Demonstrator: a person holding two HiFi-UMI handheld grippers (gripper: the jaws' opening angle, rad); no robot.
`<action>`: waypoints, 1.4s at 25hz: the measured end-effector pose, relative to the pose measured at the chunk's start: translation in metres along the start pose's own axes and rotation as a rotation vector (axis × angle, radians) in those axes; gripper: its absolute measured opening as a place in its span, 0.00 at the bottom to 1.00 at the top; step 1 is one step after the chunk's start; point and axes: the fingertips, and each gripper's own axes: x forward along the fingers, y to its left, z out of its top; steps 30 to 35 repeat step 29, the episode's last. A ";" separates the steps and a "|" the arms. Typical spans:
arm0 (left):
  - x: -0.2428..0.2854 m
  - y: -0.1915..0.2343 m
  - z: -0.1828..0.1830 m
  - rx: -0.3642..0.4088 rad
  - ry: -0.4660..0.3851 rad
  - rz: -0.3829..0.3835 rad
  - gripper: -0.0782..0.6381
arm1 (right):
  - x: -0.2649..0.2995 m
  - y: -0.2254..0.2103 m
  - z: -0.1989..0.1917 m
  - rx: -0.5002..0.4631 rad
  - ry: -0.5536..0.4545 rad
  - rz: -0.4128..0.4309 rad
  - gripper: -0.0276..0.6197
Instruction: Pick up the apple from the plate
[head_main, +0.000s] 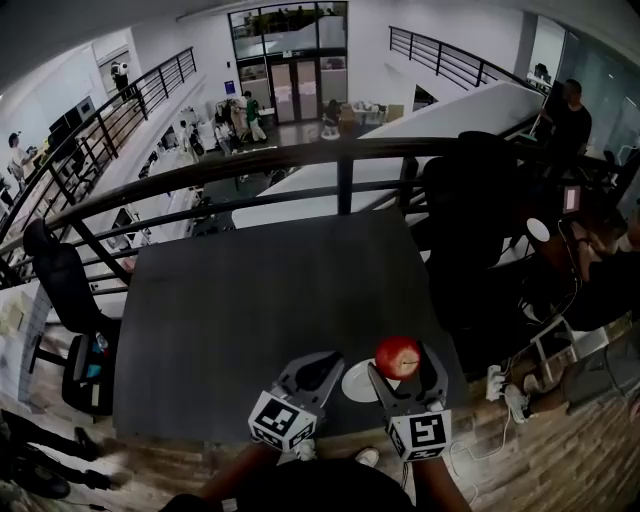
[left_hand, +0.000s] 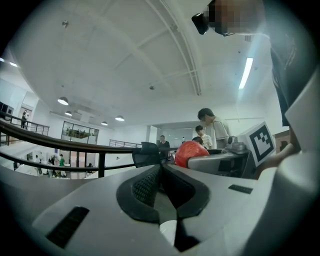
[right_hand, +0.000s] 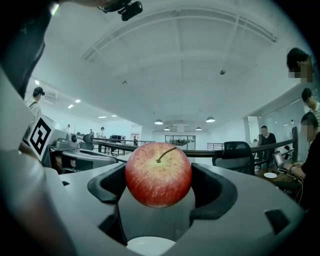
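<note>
My right gripper (head_main: 400, 358) is shut on a red apple (head_main: 397, 356) and holds it above the table. In the right gripper view the apple (right_hand: 158, 174) fills the gap between the two dark pads, stem up. A white plate (head_main: 360, 383) lies on the dark table (head_main: 270, 310) near its front edge, partly under the right gripper; its rim (right_hand: 150, 246) shows below the apple. My left gripper (head_main: 318, 372) is just left of the plate, jaws shut with nothing between them. In the left gripper view the apple (left_hand: 191, 152) appears to the right, beyond the pads.
A black railing (head_main: 300, 160) runs behind the table's far edge. A black office chair (head_main: 70, 300) stands at the left. More chairs and a seated person (head_main: 600, 270) are at the right, with cables on the wood floor.
</note>
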 end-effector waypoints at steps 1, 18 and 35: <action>0.001 -0.002 0.000 0.002 0.001 -0.002 0.15 | -0.001 -0.001 0.000 -0.001 -0.004 0.000 0.65; -0.003 0.009 -0.004 0.014 0.006 0.046 0.15 | 0.001 0.000 -0.001 -0.028 -0.022 0.007 0.65; -0.001 0.008 -0.009 0.017 0.009 0.052 0.15 | 0.005 0.000 -0.007 -0.040 -0.015 0.009 0.65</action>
